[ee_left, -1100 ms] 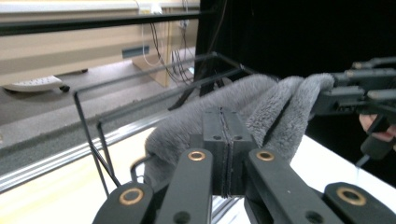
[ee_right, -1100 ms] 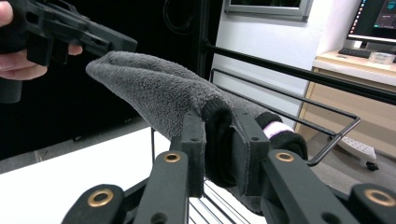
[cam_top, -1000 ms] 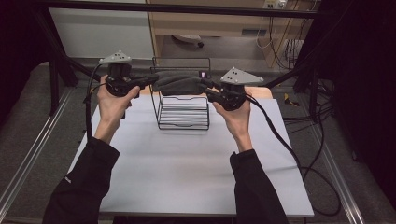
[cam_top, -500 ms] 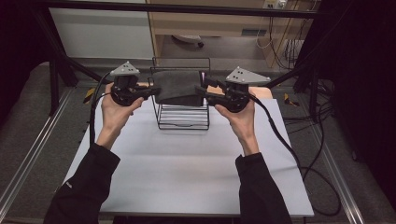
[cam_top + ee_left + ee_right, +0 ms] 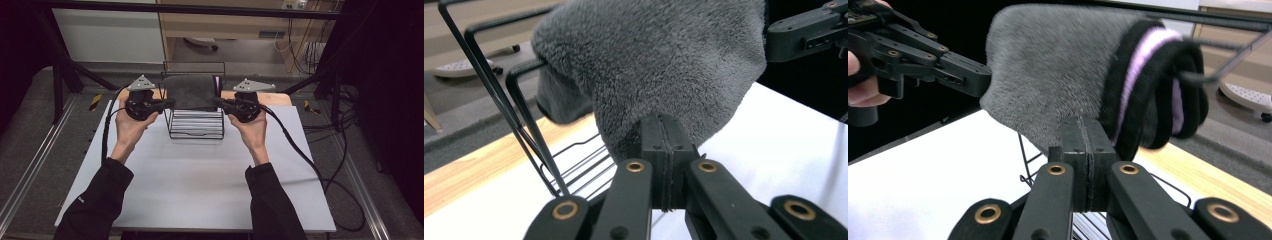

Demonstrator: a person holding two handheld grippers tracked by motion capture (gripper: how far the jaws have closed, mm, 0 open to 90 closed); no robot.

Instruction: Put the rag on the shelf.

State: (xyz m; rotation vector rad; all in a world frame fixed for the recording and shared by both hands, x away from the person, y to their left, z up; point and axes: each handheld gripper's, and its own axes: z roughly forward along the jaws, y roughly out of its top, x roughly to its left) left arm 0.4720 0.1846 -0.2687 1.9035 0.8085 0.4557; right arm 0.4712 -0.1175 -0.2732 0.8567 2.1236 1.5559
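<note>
Toward the worktop's [image 5: 200, 190] far edge, a grey fleece towel [image 5: 192, 92] hangs over the wire rack [image 5: 196, 131], long axis spanning both hands. Left claw [image 5: 169, 103] and right claw [image 5: 218, 102] each pinch one end, equally near; lowering evenly would seat it on the bar.

A black wire rack [image 5: 196, 125] stands on the white table [image 5: 200, 190].

Lab: framed rig table [image 5: 200, 190], trailing cables [image 5: 320, 50]
</note>
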